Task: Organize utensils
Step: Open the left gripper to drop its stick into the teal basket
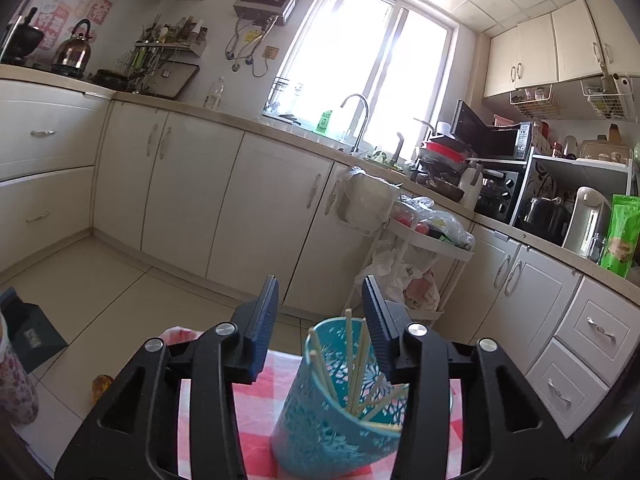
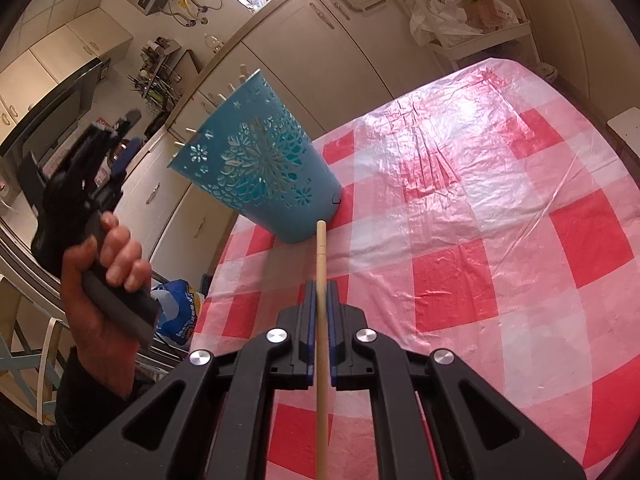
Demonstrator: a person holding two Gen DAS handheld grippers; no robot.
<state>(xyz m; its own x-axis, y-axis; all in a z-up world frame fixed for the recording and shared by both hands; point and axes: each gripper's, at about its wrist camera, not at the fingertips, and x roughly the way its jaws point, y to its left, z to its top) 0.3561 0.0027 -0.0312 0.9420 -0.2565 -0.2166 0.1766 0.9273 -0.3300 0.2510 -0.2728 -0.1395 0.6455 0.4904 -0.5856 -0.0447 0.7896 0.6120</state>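
Holder: teal perforated snowflake-pattern utensil cup (image 2: 264, 168) on red-and-white checked plastic tablecloth (image 2: 480, 208); about six pale wooden chopsticks (image 1: 358, 372) inside | Right gripper (image 2: 320, 300): clamped on one more wooden chopstick (image 2: 321, 264), tip at cup base | Left gripper (image 1: 320, 304): fingers wide apart, holding nothing, above cup rim

Two wrist fisheyes, one shared holder

The left view looked out over its gripper (image 1: 320, 300) toward the kitchen window; the right faced down at the checked surface (image 2: 480, 240) (close), and both caught the blue holder (image 1: 332, 408) (image 2: 264, 168).
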